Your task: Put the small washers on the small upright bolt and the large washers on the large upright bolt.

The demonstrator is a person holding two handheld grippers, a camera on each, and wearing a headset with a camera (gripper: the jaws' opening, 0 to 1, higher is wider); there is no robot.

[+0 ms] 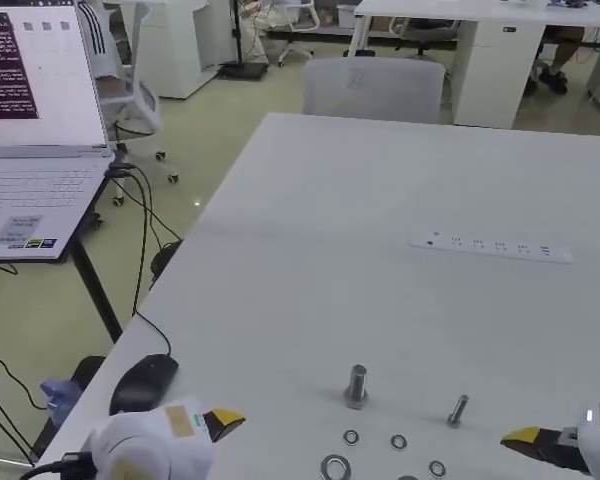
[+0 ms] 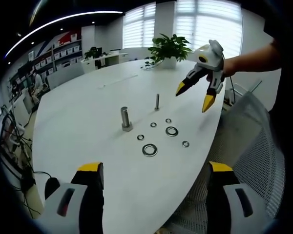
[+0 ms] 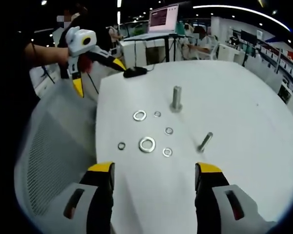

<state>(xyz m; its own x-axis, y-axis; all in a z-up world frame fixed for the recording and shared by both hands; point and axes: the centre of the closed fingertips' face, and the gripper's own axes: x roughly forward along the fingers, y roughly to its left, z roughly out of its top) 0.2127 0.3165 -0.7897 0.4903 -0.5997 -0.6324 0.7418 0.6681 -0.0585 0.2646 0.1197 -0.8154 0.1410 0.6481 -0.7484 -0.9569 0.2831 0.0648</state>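
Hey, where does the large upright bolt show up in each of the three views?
Head view: large upright bolt stands low, just right of centre.
Left gripper view: large upright bolt left of centre, above the washers.
Right gripper view: large upright bolt upper middle, beyond the washers.
Shared landmark: small upright bolt, to its right in all three.

A large white table (image 1: 380,190) takes up the near ground, with a white power strip (image 1: 490,247) on its right part and a black mouse (image 1: 143,382) at its near left edge. A grey chair (image 1: 373,88) stands at its far edge. To the left, an open laptop (image 1: 30,150) sits on another desk above a pale floor (image 1: 200,150). In the left gripper view, a potted plant (image 2: 169,48) stands before bright blinded windows (image 2: 210,24).
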